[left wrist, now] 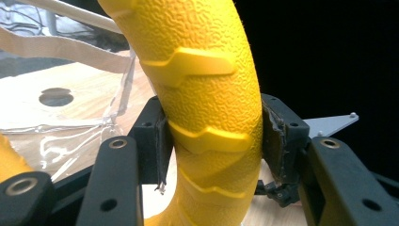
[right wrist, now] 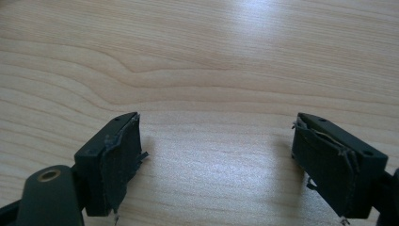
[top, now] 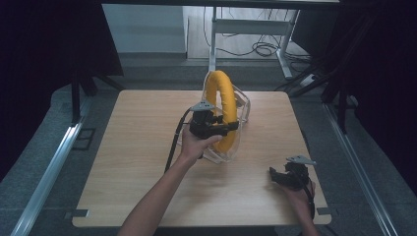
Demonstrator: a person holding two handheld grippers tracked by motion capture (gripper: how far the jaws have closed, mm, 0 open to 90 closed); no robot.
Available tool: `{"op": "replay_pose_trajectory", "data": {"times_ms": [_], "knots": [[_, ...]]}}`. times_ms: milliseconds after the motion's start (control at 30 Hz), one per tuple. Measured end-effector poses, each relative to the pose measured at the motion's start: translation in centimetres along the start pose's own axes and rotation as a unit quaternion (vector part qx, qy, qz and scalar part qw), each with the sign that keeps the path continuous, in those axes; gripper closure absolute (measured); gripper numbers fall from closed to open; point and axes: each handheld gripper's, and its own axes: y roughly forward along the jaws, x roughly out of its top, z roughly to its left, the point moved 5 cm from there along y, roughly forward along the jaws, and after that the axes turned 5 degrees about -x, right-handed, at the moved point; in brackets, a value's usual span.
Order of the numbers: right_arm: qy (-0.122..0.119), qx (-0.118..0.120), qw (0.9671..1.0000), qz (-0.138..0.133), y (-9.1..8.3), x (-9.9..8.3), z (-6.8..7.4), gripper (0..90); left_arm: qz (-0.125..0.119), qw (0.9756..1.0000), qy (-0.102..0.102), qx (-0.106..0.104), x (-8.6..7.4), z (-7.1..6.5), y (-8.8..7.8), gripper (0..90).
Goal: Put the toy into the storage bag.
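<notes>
Pebbled yellow ring [top: 222, 105], black grippers

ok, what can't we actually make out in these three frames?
- High view: whether the textured yellow ring rests on the table; the left hand-held gripper and the glare of the clear plastic packaging hide its base.
- Left gripper view: the ring's top and bottom are cut off by the frame edges.
- High view: the right hand-held gripper is small and dark, so its jaws blur.

Black tongs [top: 231, 127], frayed pads [right wrist: 120, 162]
</notes>
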Motion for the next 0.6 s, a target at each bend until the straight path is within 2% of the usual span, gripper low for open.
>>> {"op": "replay_pose_trajectory", "data": {"times_ms": [167, 267, 333, 400, 600], "knots": [[0.0, -0.001, 1.0, 0.0, 0.0, 0.0, 0.0, 16.7, -0.001, 1.0, -0.001, 0.006, -0.02, 0.09, -0.04, 48.4], [0.0, 0.0, 1.0, 0.0, 0.0, 0.0, 0.0, 16.7, 0.004, 0.9998, 0.012, 0.016, 0.1, 0.02, -0.09, 47.5], [-0.001, 0.0, 1.0, 0.0, -0.01, 0.0, -0.01, 16.7, 0.009, 0.9991, 0.027, 0.031, 0.27, -0.15, -0.15, 45.7], [-0.001, 0.0, 1.0, 0.0, 0.0, -0.01, 0.0, 16.7, 0.013, 0.9985, 0.037, 0.038, 0.4, -0.3, -0.23, 39.7], [-0.001, 0.0, 1.0, 0.0, -0.01, -0.01, 0.0, 16.7, 0.006, 0.998, 0.04, 0.048, 0.56, -0.55, -0.97, 29.7]]}}
